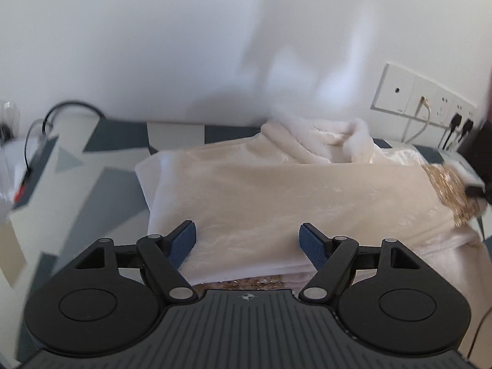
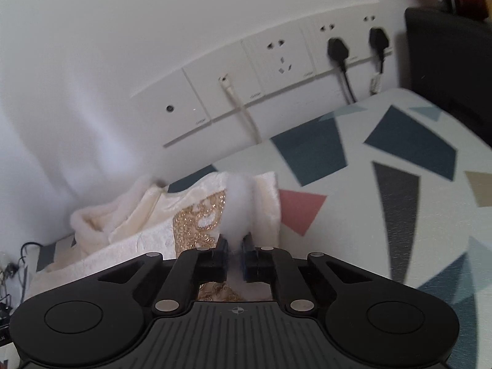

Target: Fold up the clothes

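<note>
Right gripper [image 2: 235, 253] sits nearest my view, pads pinched on a white fluffy edge of the cream garment [image 1: 276, 190]. Left gripper [image 1: 247, 240] is spread wide over a smooth folded panel, holding nothing. Garment lies partly folded on the geometric-print tablecloth [image 2: 384, 184], gold embroidery [image 2: 196, 224] showing. I judge a fold is mid-carry; next needs the pinched edge laid square. Wall sockets [image 2: 276, 58] behind.

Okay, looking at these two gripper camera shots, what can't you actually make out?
- Left wrist view: the cream gold-embroidered garment near edge, hidden under the open left gripper.
- Left wrist view: clutter at the left edge, blurred and cut off.
- Right wrist view: how much white fluffy trim the right gripper pinches, hidden by its fingers.
</note>
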Tool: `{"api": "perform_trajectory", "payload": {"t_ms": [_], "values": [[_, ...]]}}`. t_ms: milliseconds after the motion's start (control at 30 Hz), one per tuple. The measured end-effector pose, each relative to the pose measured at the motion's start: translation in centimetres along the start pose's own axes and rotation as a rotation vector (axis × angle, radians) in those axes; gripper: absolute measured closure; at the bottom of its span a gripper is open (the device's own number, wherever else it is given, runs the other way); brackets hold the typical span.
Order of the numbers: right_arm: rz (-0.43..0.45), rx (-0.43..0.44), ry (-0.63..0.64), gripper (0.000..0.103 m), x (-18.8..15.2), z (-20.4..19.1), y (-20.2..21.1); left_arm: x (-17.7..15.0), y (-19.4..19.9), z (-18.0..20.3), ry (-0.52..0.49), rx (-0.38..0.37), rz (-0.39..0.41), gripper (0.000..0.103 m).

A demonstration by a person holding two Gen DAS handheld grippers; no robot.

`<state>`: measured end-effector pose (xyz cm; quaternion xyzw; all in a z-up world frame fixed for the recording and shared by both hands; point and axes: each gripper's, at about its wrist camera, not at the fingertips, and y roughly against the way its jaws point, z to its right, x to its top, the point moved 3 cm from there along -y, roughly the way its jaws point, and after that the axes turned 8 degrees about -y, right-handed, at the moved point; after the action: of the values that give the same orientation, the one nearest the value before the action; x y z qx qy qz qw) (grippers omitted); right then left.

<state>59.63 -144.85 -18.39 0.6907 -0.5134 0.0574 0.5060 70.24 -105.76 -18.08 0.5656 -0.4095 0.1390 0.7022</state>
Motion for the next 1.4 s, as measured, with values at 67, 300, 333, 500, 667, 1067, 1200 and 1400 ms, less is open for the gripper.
{"api": "perform_trajectory", "payload": {"t_ms": [67, 300, 333, 500, 667, 1067, 1200, 1400], "values": [[-0.035, -0.032, 0.029, 0.096, -0.5, 0.2, -0.1, -0.2, -0.6, 0.3, -0.036, 0.012, -0.010, 0.026], [-0.052, -0.090, 0.005, 0.087, -1.4, 1.3, -1.0, -0.5, -0.9, 1.7, -0.163, 0.095, -0.061, 0.023], [-0.036, -0.114, 0.023, 0.073, -1.5, 0.9, -0.5, -0.3, -0.2, 1.9, -0.169, 0.105, -0.054, 0.023], [0.044, -0.217, 0.117, 0.008, -2.3, -0.4, 3.4, -1.5, 4.1, 2.4, -0.144, 0.140, -0.028, 0.002], [-0.051, -0.244, 0.166, 0.001, -5.7, 0.5, 5.6, -6.4, 5.8, 1.9, -0.073, 0.165, -0.192, 0.002], [-0.244, -0.366, 0.179, 0.001, -11.8, 3.7, 7.0, -10.4, 6.6, 2.2, 0.038, 0.194, -0.253, 0.000], [-0.198, -0.357, 0.185, 0.001, -12.1, 3.9, 7.0, -10.5, 6.4, 2.5, 0.066, 0.217, -0.239, 0.000], [-0.136, -0.289, 0.254, 0.001, -12.5, 4.3, 7.4, -10.5, 6.5, 2.7, 0.109, 0.252, -0.234, 0.000]]}}
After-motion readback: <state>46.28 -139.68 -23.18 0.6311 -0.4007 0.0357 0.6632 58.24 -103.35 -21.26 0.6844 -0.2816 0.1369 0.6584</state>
